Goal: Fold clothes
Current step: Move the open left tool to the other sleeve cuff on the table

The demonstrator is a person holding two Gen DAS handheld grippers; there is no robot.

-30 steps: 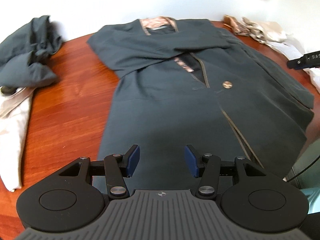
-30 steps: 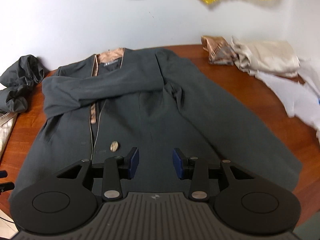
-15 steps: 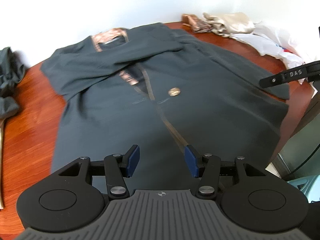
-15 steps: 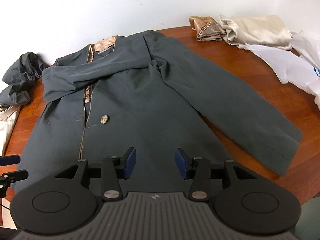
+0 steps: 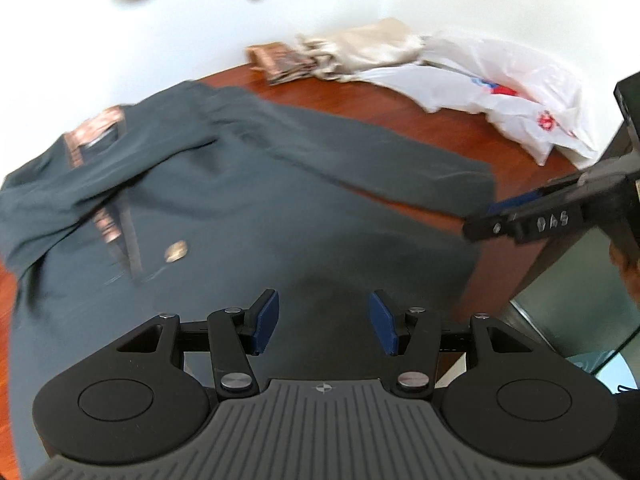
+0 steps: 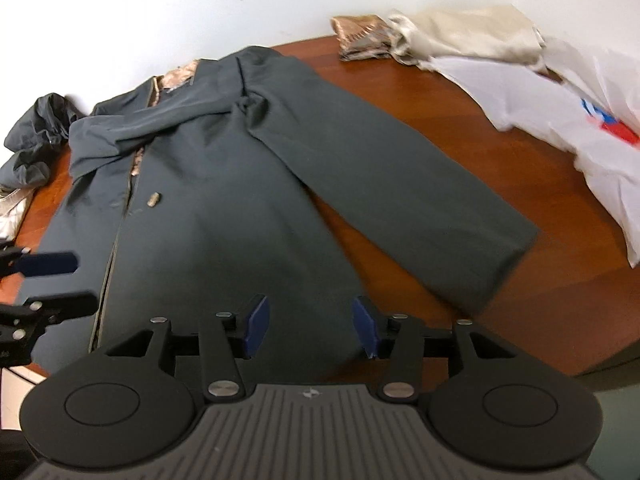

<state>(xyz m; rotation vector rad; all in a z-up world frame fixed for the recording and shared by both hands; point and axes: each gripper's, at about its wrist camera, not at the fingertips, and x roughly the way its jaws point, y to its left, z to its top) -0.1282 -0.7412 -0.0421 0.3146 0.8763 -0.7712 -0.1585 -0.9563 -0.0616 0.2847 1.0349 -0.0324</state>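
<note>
The round wooden desk (image 6: 472,148) carries a dark grey jacket (image 6: 224,200) laid flat, collar toward the wall, hem at the near edge. One sleeve is folded across the chest; the other sleeve (image 6: 400,192) stretches out diagonally over the wood. A white plastic bag (image 6: 560,120) lies at the far right of the desk, with a cream cloth (image 6: 460,32) and a patterned folded cloth (image 6: 360,34) beside it. A crumpled dark garment (image 6: 36,140) sits at the left edge. The left hand-held gripper (image 5: 323,322) hovers over the hem, jaws apart, empty. The right hand-held gripper (image 6: 310,326) also hangs over the hem, jaws opening, holding nothing. A small gold button (image 6: 153,200) marks the jacket front.
</note>
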